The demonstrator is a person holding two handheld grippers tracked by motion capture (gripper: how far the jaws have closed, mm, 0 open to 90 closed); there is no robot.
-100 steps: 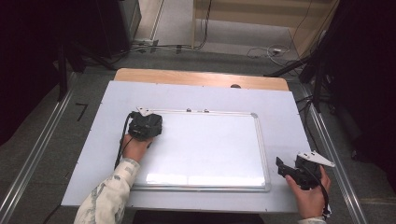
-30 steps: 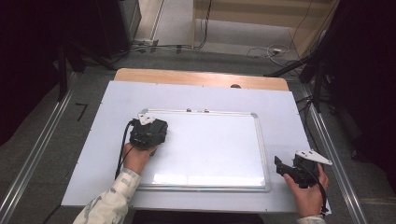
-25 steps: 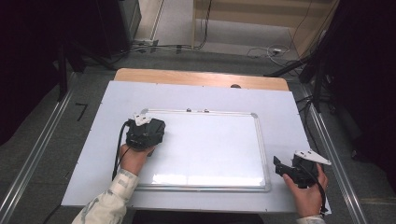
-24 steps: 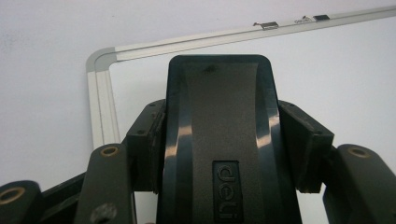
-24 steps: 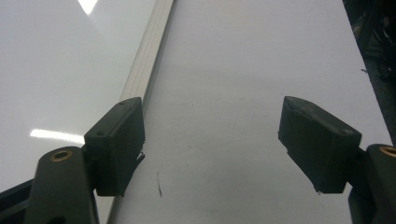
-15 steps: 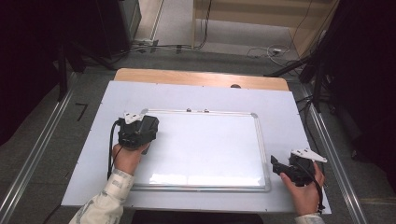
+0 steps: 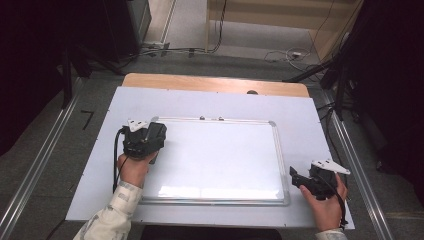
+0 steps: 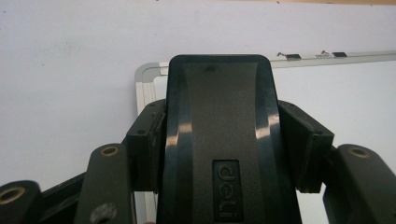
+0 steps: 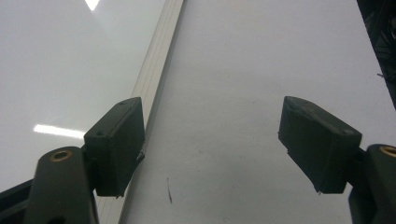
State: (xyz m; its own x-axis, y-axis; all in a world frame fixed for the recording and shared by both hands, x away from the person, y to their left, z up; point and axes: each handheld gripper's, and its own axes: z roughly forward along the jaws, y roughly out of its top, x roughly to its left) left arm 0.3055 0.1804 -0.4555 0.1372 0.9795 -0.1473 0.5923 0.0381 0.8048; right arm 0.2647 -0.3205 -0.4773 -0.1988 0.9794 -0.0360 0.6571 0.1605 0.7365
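Gripping one black whiteboard eraser (image 8: pixel 224 140) between its two pads, the left gripper (image 7: pixel 145 140) hovers at the near-left corner region of a single whiteboard (image 7: pixel 220 160), close to that board's far-left corner, in the high view. One person's two hands are at work: the left hand (image 7: pixel 132 167) with a pale sleeve (image 7: pixel 107 220) comes in from the bottom, and the right hand (image 7: pixel 325 202) holds the right gripper (image 7: pixel 300 180) just off the whiteboard's right edge, near the white worktop's (image 7: pixel 300 115) near-right corner. Its two jaws stand wide apart with nothing between them.

The left gripper view gives what the high view cannot: the eraser's dark textured back, a small embossed logo near its lower end, and both pads (image 8: pixel 149 140) pressing its sides, with the whiteboard's rounded aluminium corner (image 8: pixel 147 74) showing behind it. Two small clips (image 8: pixel 292 56) sit on the frame's far rail there; the high view shows them as two dots (image 7: pixel 210 118).

The right gripper view shows the frame's right rail (image 9: pixel 156 60) running under the left of its two pads (image 9: pixel 114 144), and a short dark mark (image 9: pixel 169 191) on the worktop between them. The high view adds a strip of wooden tabletop (image 7: pixel 215 82) along the far edge.
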